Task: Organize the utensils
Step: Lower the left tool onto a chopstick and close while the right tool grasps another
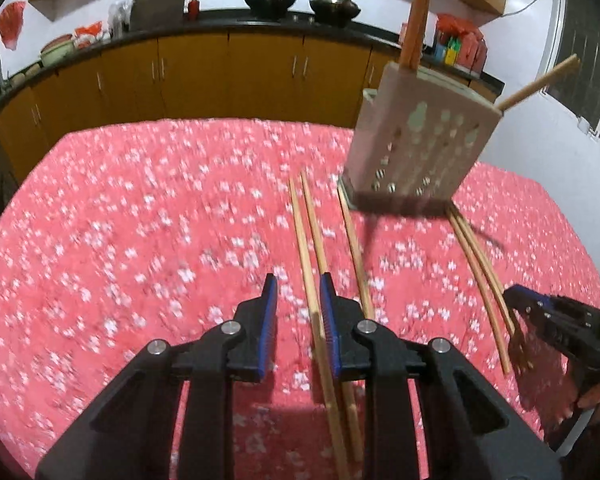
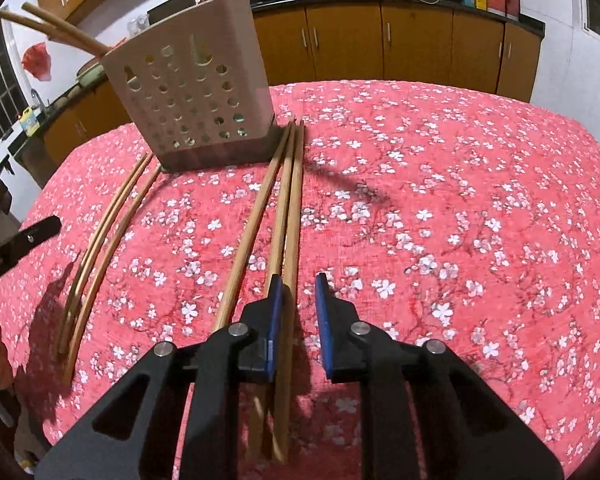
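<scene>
A beige perforated utensil holder [image 1: 415, 144] [image 2: 192, 96] stands on the red flowered tablecloth [image 1: 140, 220] with a few chopsticks sticking out of its top. Several wooden chopsticks lie flat in front of it. In the left wrist view, three chopsticks [image 1: 311, 248] run toward my left gripper [image 1: 298, 294], which is open above them, one chopstick between its fingers. Another bunch [image 1: 479, 280] lies to the right, by my right gripper [image 1: 519, 304]. In the right wrist view my right gripper [image 2: 298, 292] is open, with a chopstick [image 2: 290, 240] between its fingers.
A curved bunch of chopsticks [image 2: 100, 240] lies at the left of the right wrist view, near the other gripper's black finger [image 2: 32, 234]. Behind the table runs a wooden cabinet counter [image 1: 228, 64] with woks and bottles. The table edge lies beyond the holder.
</scene>
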